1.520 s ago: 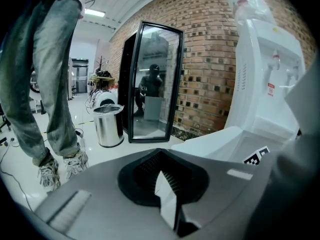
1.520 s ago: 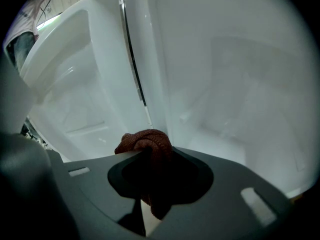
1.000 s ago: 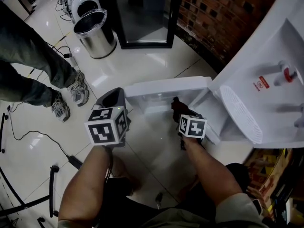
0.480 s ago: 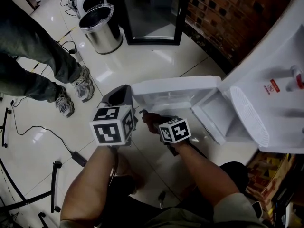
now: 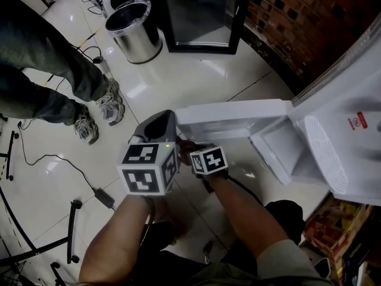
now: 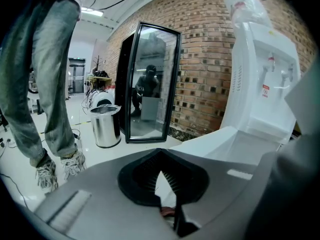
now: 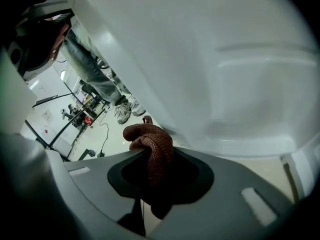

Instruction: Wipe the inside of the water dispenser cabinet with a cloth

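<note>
The white water dispenser (image 5: 351,142) stands at the right, and its low cabinet door (image 5: 238,119) hangs wide open toward me. My right gripper (image 5: 184,149) is shut on a bunched brown cloth (image 7: 150,149); it sits by the door's outer end, right beside the left gripper. In the right gripper view the door's white panel (image 7: 225,84) fills the frame just past the cloth. My left gripper (image 5: 156,121) is shut with nothing in it, and in the left gripper view its pads (image 6: 172,176) meet. The cabinet's opening (image 5: 280,145) lies to the right of both grippers.
A steel bin (image 5: 134,31) and a glass-fronted black cabinet (image 5: 202,11) stand at the back, with a brick wall (image 5: 297,16) behind the dispenser. A person's legs and shoes (image 5: 98,109) are at the left. Cables (image 5: 53,157) cross the shiny floor.
My right gripper has swung left with the cloth, from the cabinet opening along the door to beside the left gripper. The left gripper has stayed put.
</note>
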The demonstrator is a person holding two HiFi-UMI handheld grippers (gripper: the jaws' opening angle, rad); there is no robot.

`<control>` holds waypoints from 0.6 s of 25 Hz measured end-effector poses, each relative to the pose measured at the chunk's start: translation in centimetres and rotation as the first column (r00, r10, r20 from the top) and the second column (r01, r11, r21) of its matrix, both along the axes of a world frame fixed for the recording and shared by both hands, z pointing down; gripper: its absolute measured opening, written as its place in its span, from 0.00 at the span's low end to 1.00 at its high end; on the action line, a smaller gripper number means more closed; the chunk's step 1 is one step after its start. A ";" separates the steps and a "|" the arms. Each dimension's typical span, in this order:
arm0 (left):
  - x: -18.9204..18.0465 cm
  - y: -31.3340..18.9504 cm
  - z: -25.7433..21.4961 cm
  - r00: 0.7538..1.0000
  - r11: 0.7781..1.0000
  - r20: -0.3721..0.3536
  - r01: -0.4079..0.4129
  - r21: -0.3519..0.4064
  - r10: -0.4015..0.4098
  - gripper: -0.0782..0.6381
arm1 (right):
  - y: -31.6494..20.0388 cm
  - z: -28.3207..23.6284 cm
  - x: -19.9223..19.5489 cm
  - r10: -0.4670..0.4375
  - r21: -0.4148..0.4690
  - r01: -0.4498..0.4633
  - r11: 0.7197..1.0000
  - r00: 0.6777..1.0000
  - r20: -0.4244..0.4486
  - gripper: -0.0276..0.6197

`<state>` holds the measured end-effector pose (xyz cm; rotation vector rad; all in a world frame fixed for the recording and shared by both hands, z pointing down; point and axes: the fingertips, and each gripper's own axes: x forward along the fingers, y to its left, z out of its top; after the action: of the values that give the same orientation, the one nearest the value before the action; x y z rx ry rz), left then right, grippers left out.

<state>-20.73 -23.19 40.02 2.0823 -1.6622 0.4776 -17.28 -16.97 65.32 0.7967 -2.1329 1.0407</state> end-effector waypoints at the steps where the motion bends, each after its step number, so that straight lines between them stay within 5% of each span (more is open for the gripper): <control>1: 0.0 0.0 0.0 1.000 1.000 -0.003 -0.002 0.000 0.002 0.11 | -0.4 0.2 0.3 0.019 -0.002 -0.019 1.000 1.000 -0.008 0.21; 7: -0.2 -0.4 0.0 1.000 1.000 -0.005 -0.004 0.000 0.004 0.11 | -2.7 0.8 3.8 0.146 0.010 -0.145 0.989 0.988 -0.055 0.21; 15: -0.2 -0.5 -0.1 1.000 1.000 0.001 0.003 0.005 -0.003 0.11 | -4.3 0.8 5.3 0.260 -0.006 -0.260 0.966 0.966 -0.015 0.21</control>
<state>-20.92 -23.72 39.91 2.0828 -1.6683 0.4747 -11.98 -21.23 66.11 1.0987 -2.0487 1.1709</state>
